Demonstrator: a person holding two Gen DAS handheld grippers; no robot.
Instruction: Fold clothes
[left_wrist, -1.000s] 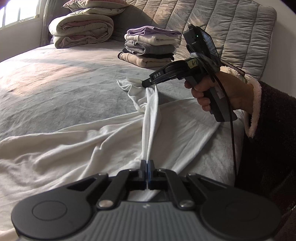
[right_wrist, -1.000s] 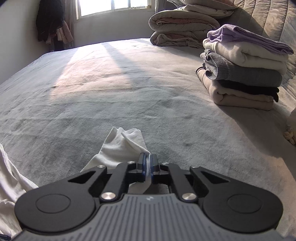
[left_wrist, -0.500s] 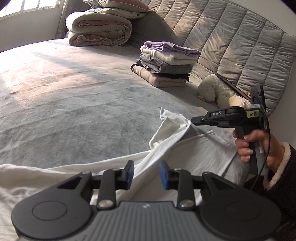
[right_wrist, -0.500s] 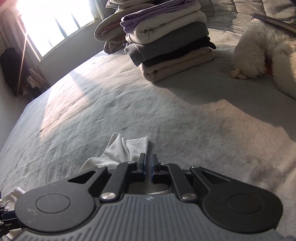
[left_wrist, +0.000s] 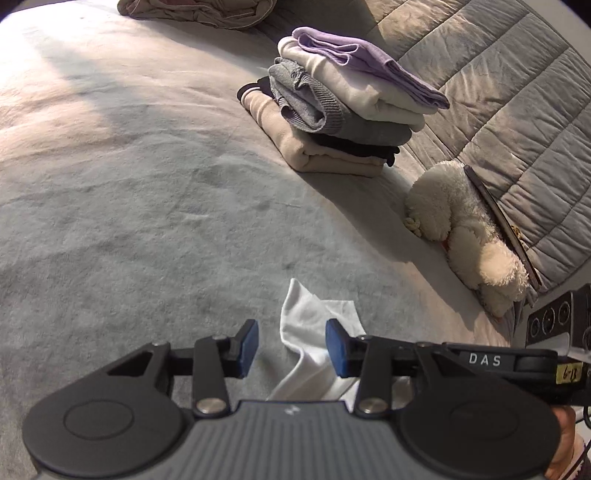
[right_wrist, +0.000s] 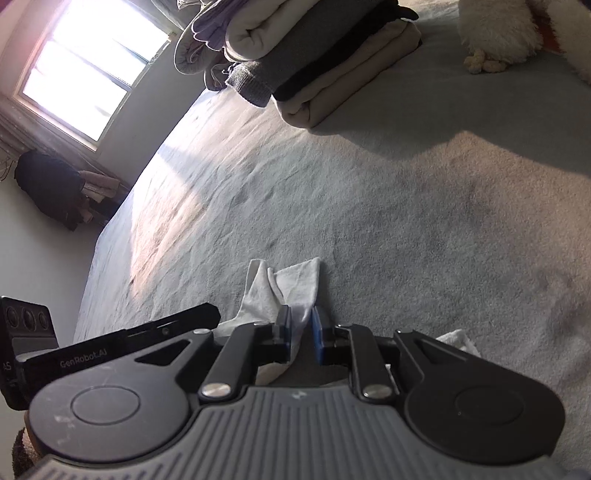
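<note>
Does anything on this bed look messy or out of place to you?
Mostly tidy. The stack of folded clothes sits neatly, but the white garment lies bunched and twisted on the bedspread, not yet folded. A fluffy white soft toy slumps against the quilted headboard, with a thin dark flat thing wedged behind it.

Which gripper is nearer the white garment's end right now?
Right. The right gripper has the white garment between its jaws, which have just been opening. The left gripper hangs open beside it, the cloth by its right finger, untouched.
</note>
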